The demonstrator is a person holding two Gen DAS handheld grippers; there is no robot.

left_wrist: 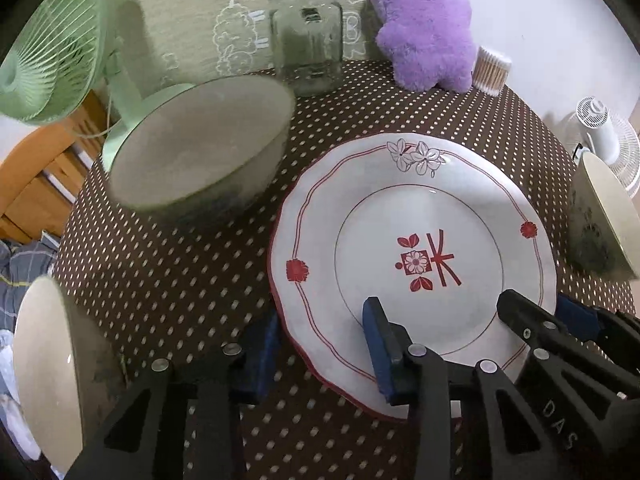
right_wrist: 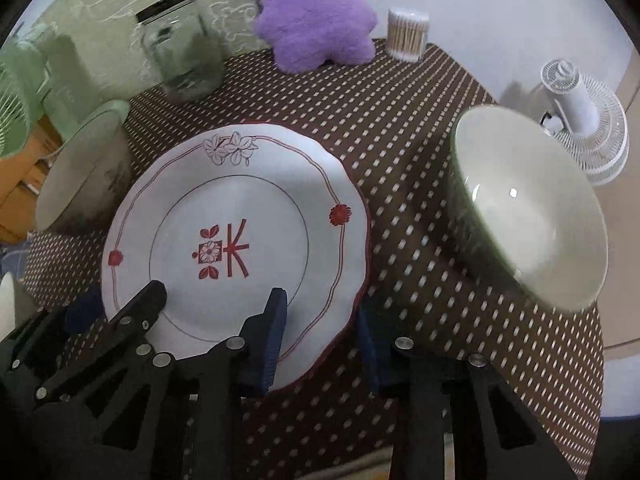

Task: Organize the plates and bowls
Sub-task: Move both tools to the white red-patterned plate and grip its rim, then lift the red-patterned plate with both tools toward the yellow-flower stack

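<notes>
On the dotted tablecloth (left_wrist: 180, 264) sits a red-trimmed plate (left_wrist: 416, 216), with three bowls around it: back-left (left_wrist: 200, 140), near-left (left_wrist: 48, 360), right (right_wrist: 532, 208). Left gripper (left_wrist: 320, 352) and right gripper (right_wrist: 324, 344) each straddle the plate's near rim, one finger over it, one outside; jaws apart, not visibly pressing.

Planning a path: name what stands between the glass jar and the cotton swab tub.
The purple plush toy stands between glass jar and cotton swab tub, clearest in the right wrist view.
</notes>
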